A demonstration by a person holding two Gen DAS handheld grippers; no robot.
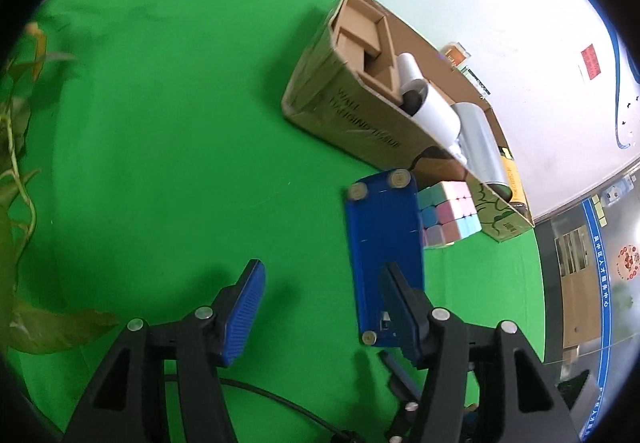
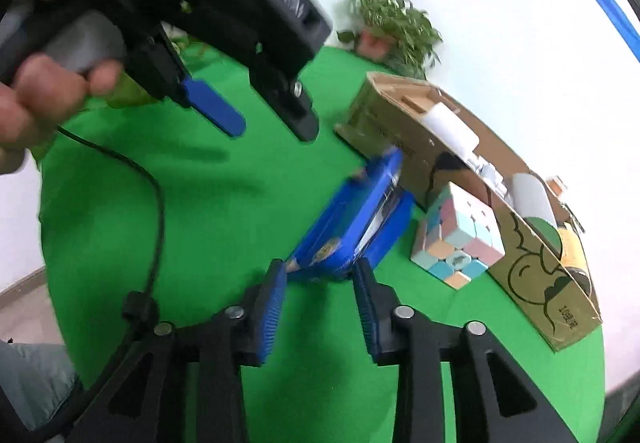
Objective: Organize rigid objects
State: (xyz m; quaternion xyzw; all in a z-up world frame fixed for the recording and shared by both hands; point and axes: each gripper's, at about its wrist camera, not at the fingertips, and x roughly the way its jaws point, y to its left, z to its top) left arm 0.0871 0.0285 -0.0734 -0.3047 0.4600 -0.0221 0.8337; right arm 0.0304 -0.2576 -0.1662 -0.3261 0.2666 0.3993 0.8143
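Tabletop (image 1: 160, 123) green-clothed, wall (image 1: 480, 3) white; left tool (image 1: 323, 266) agape, empty; right tool (image 2: 320, 271) tight around blue case (image 2: 352, 219).

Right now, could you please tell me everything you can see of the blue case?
The blue case is a flat, rectangular, hard-looking plastic thing with small round metal-coloured feet at its corners. In the right wrist view it is blurred, stands tilted on edge and shows a clear strip along its side. The right gripper has its near end between its pads. It is above the green cloth, beside the pastel cube, near the cardboard box.
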